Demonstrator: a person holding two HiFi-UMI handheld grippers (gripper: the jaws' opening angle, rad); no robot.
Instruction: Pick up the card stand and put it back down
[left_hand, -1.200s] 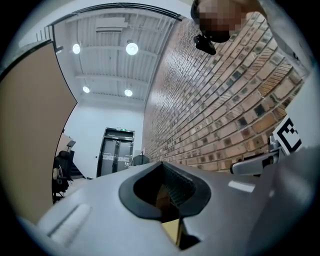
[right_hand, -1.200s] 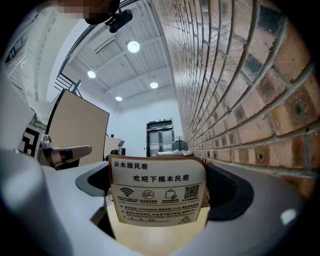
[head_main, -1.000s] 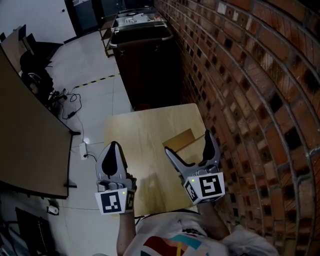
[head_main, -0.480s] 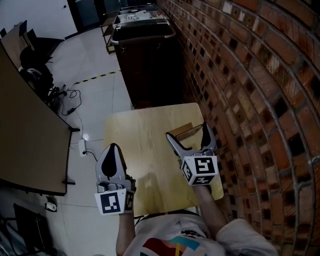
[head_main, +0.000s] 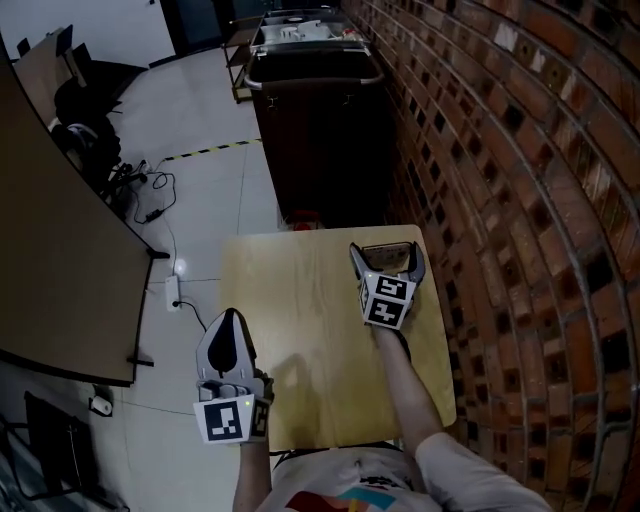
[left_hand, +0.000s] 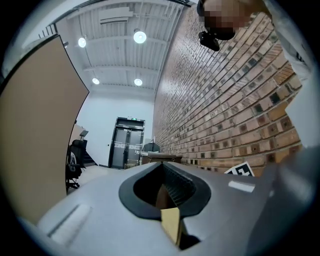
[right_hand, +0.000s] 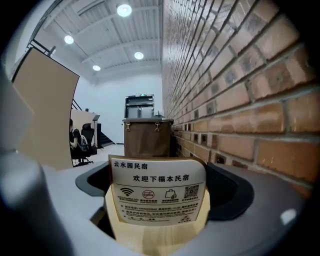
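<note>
The card stand (head_main: 381, 246), a wooden base holding a printed white card, stands near the far right corner of the wooden table (head_main: 300, 300). My right gripper (head_main: 386, 252) is open, with one jaw on either side of the stand. In the right gripper view the card stand (right_hand: 157, 192) fills the gap between the two dark jaws, and I cannot tell whether they touch it. My left gripper (head_main: 229, 320) is shut and empty, and hangs over the table's near left edge, well away from the stand. In the left gripper view its fingertips (left_hand: 167, 172) meet with nothing between them.
A brick wall (head_main: 520, 200) runs along the table's right side. A dark cart (head_main: 315, 110) stands just beyond the table's far edge. A brown partition board (head_main: 50, 250) is at the left, with cables (head_main: 150, 195) on the floor beside it.
My right gripper has moved away from me across the table, and its open jaws now stand either side of the card stand. The left gripper has stayed where it was.
</note>
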